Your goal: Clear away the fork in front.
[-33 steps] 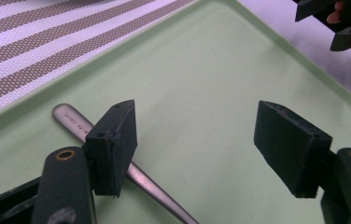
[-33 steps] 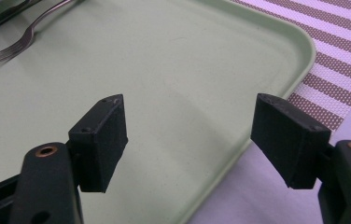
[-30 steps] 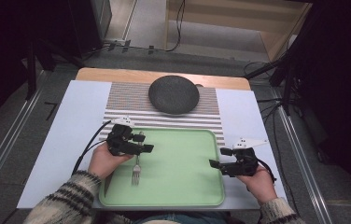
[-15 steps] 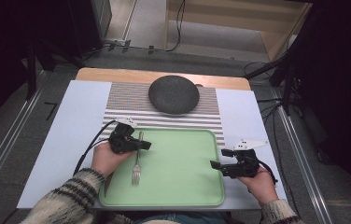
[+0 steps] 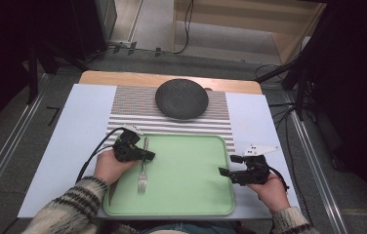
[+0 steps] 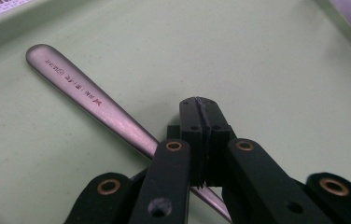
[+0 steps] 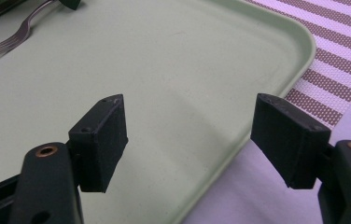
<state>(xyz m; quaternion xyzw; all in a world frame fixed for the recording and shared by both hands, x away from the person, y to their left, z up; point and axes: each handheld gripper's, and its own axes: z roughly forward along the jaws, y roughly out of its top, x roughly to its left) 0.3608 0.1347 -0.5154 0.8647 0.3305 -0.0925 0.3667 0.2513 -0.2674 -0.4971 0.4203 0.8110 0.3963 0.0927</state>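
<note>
- The left gripper sits over the left part of the green tray, held by the person's left hand, with its cable looping out to the left across the white desk cover.
- Its jaws have just been closing; in the left gripper view they stand pressed together, and the handle of the fork runs slantwise under them. From that view I cannot tell for sure whether the pads pinch the handle or only sit shut on top of it.
- The fork lies flat on the tray near its left edge, handle toward the far side of the desk, tines toward the person. The handle bears small stamped lettering, seen in the left gripper view.
- Beyond the tray, a striped mat lies on the desk, and a dark round plate rests on its far part, well apart from the fork.
- The right gripper is held by the right hand at the tray's right edge, pointing left over the rim.
- In the right gripper view its jaws stand wide apart with nothing between them; bare tray and the tray's rim show in the gap, and the fork's tines lie far off at the upper left.
</note>
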